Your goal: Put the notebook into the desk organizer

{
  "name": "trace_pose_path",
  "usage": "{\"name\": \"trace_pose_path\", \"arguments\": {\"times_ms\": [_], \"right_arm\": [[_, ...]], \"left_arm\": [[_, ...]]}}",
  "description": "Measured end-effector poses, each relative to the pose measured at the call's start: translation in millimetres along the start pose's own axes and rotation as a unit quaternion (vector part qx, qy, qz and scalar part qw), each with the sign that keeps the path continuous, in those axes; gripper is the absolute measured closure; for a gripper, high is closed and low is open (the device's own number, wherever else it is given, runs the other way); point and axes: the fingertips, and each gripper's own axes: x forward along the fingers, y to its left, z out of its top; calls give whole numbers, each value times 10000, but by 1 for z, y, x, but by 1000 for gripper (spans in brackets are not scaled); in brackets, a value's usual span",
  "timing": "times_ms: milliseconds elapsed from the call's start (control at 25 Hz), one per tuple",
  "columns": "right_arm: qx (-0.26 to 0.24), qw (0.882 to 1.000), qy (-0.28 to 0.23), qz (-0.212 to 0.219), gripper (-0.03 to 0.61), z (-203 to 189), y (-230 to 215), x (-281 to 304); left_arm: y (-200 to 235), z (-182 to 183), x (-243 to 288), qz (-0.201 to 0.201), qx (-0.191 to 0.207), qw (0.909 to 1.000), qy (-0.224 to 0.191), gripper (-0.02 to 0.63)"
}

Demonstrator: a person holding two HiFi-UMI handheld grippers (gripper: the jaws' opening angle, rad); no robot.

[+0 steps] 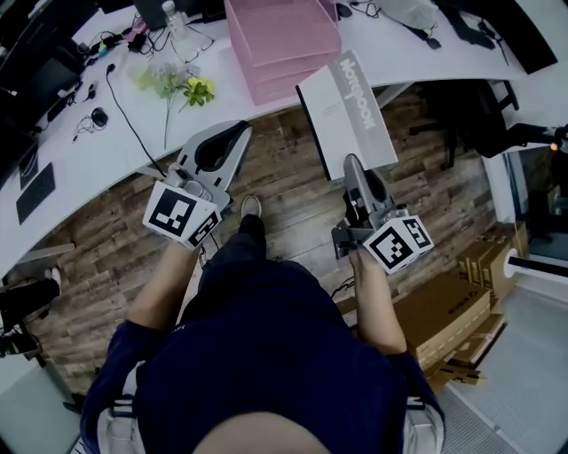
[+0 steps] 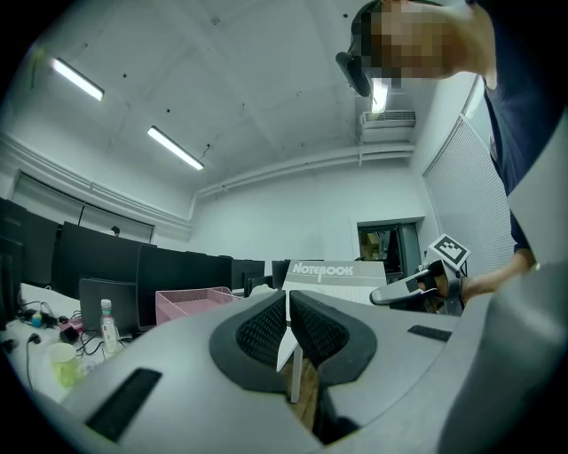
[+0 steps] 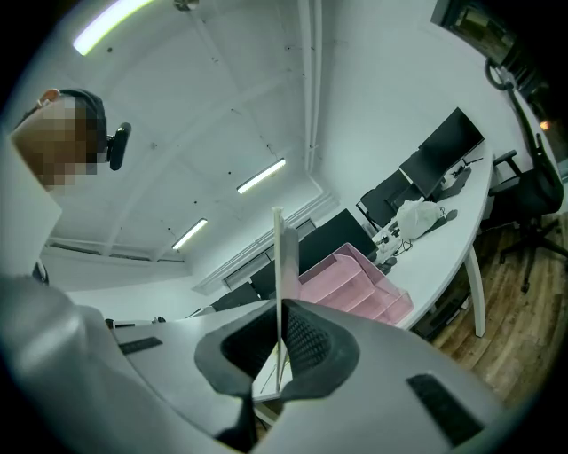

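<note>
A grey-and-white notebook [image 1: 346, 111] printed "Notebook" hangs over the wooden floor just in front of the white desk [image 1: 80, 164]. My right gripper [image 1: 352, 164] is shut on its lower edge. In the right gripper view the notebook [image 3: 279, 257] stands edge-on between the pads. The pink desk organizer [image 1: 280, 44] sits on the desk just beyond and left of the notebook; it also shows in the right gripper view [image 3: 355, 284]. My left gripper [image 1: 236, 133] is shut with nothing in it, pointing at the desk edge. From the left gripper view [image 2: 287, 306] I see the notebook [image 2: 333, 277] and organizer [image 2: 191, 303].
Artificial flowers [image 1: 177, 84], a bottle [image 1: 175, 16] and cables lie on the desk left of the organizer. Dark monitors line the desk's far side. An office chair [image 1: 484, 115] stands at the right, and cardboard boxes [image 1: 444, 315] sit on the floor by my right arm.
</note>
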Motion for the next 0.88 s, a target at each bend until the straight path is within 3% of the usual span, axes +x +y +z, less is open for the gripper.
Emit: {"name": "trace_pose_path", "arguments": {"times_ms": [880], "right_arm": [[24, 9994, -16, -355, 566, 33, -33, 148]], "left_arm": [[142, 1, 86, -309, -168, 9994, 78, 575]]}}
